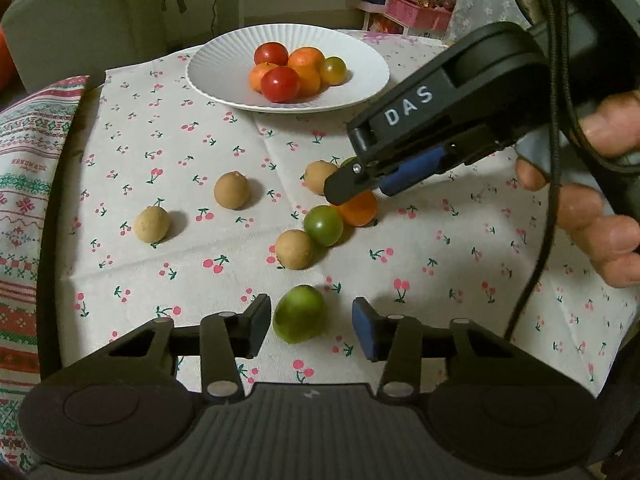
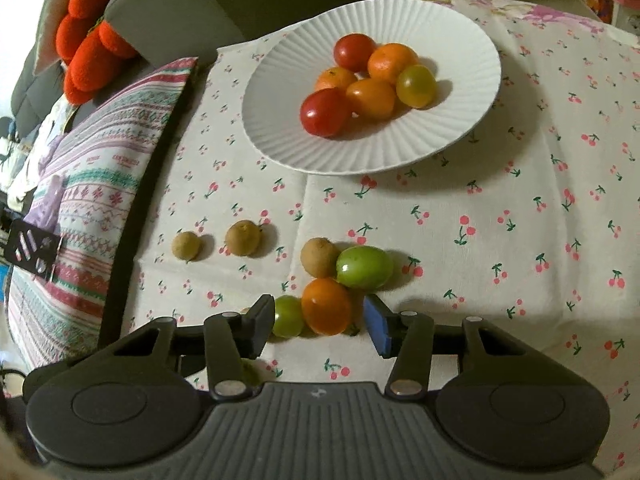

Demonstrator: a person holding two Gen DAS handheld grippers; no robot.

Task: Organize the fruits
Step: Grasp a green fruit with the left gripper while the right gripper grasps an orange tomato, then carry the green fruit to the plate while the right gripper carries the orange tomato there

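Note:
A white plate [image 1: 224, 80] [image 2: 280, 140] at the back of the cherry-print cloth holds red, orange and yellow-green tomatoes. A pale green fruit [image 1: 300, 318] lies between the pads of my left gripper [image 1: 310, 322]; the left pad is at its skin, while the right pad stands clear. My right gripper [image 2: 318, 326] [image 1: 362, 194] straddles an orange tomato [image 2: 326, 306] [image 1: 358, 210] and a small green tomato [image 2: 288, 316] [image 1: 323, 225], with a gap at the blue pad. A bigger green tomato [image 2: 364, 267] rests just beyond. Several brown round fruits [image 1: 232, 190] [image 2: 243, 238] lie scattered to the left.
A person's hand [image 1: 600, 220] holds the right gripper, and its black cable [image 1: 560, 160] hangs down. A patterned cushion [image 1: 24, 200] [image 2: 100, 200] borders the cloth's left edge. A red plush toy [image 2: 92, 52] and a grey seat sit behind it, and a pink basket [image 1: 420, 8] stands at the far right.

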